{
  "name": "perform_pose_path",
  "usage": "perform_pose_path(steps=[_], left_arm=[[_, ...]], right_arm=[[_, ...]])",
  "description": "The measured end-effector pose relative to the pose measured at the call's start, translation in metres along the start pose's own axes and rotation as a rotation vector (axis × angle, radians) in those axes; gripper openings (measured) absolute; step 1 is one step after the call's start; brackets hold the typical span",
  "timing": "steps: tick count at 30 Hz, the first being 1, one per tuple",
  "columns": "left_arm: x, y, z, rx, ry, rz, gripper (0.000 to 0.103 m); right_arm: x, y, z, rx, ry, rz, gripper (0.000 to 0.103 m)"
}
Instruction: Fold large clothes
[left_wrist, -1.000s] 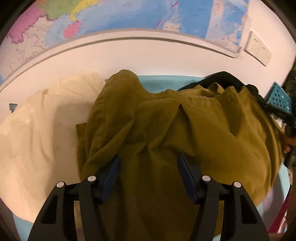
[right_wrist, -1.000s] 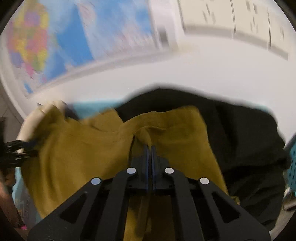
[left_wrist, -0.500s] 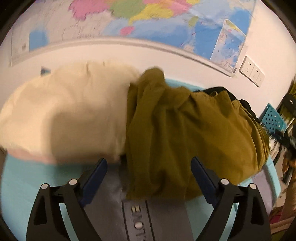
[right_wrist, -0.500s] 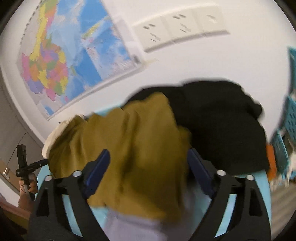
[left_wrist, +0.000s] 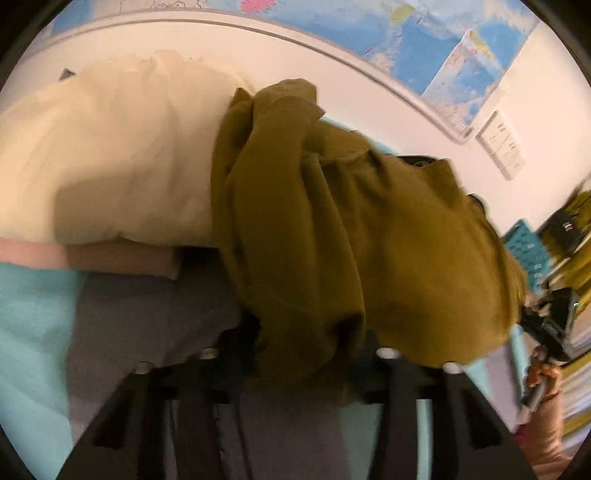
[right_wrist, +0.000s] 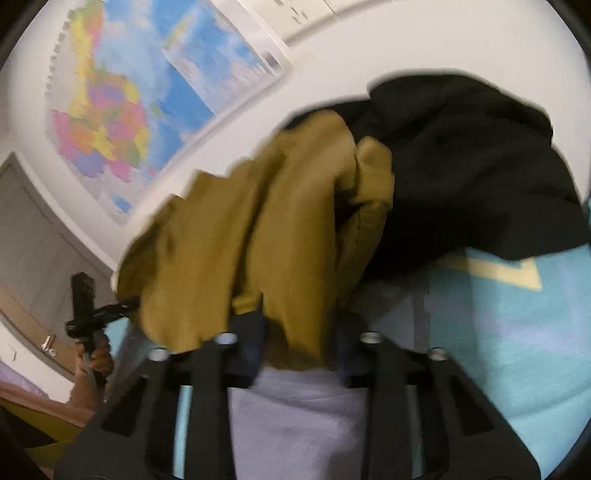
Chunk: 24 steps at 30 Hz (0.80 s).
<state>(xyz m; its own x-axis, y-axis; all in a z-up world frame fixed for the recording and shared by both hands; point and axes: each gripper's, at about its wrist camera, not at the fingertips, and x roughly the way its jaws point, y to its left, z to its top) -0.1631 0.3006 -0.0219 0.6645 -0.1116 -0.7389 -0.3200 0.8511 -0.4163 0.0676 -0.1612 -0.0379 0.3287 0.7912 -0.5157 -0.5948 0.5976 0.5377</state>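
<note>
Draping over both grippers, the olive garment (left_wrist: 332, 236) lies bunched on the light-blue tabletop (left_wrist: 33, 317) between a cream garment (left_wrist: 110, 162) and a black one (right_wrist: 472, 166). The left gripper (left_wrist: 295, 354) and right gripper (right_wrist: 299, 343) are each closing, with the garment's near hem between the jaws.

The olive-brown garment (left_wrist: 369, 236) lies bunched in deep folds, heaped between the cream garment (left_wrist: 110, 155) and the black garment (right_wrist: 461, 166), overlapping both.
</note>
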Motion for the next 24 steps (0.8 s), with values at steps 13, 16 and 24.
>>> perform_pose_path(steps=[13, 16, 24], left_arm=[[-0.031, 0.017, -0.072, -0.09, 0.123, -0.198, 0.033], [-0.043, 0.012, -0.067, -0.064, 0.097, -0.122, 0.051], [-0.096, -0.047, -0.035, 0.221, -0.143, 0.095, 0.079]], right_arm=[[-0.05, -0.005, -0.04, 0.046, 0.125, -0.191, 0.026], [-0.059, -0.001, -0.039, 0.046, 0.083, -0.212, 0.04], [-0.086, 0.055, -0.009, -0.137, -0.083, -0.237, 0.057]])
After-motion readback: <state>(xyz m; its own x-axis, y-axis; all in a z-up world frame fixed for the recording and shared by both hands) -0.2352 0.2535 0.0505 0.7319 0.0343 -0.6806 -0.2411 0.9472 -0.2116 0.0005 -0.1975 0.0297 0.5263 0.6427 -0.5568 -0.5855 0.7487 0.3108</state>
